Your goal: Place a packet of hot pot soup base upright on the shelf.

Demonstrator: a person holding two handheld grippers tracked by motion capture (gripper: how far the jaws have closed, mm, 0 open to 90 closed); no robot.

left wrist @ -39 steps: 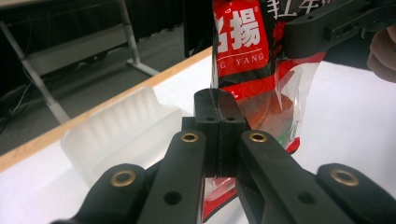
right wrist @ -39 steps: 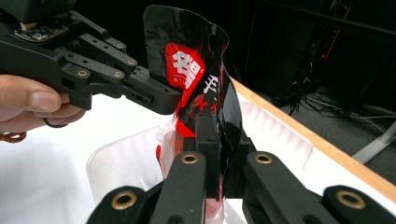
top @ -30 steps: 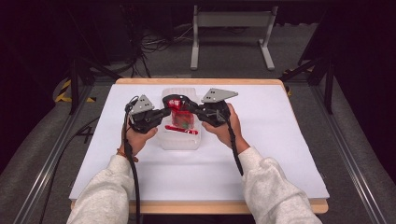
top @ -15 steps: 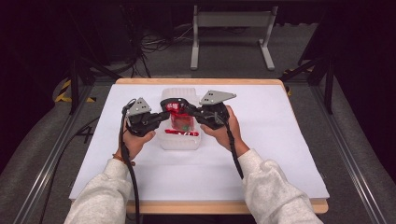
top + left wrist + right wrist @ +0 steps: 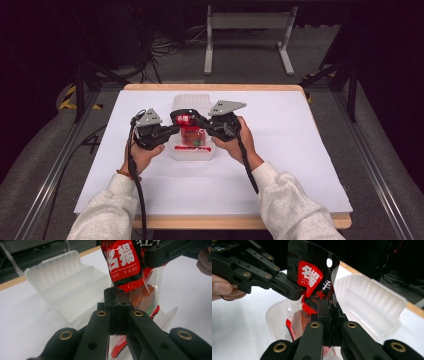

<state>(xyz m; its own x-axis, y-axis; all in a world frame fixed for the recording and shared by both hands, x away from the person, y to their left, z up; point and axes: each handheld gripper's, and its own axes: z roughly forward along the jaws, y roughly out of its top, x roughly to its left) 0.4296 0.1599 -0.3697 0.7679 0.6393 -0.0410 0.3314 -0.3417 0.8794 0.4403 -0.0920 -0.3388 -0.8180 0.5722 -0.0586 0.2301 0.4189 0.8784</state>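
While my left gripper [image 5: 172, 131] pinches the snack packet [image 5: 191, 132] at one edge, jaws clamped on its film, the packet hangs over the open plastic box [image 5: 192, 155]. My right gripper [image 5: 200, 121] clamps the opposite edge. Pulling apart unevenly could rip the film or spill its contents.

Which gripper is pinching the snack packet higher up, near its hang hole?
The left gripper: it clamps the red-and-black snack packet by its upper printed part, while the right gripper grips lower down, just above the clear container.
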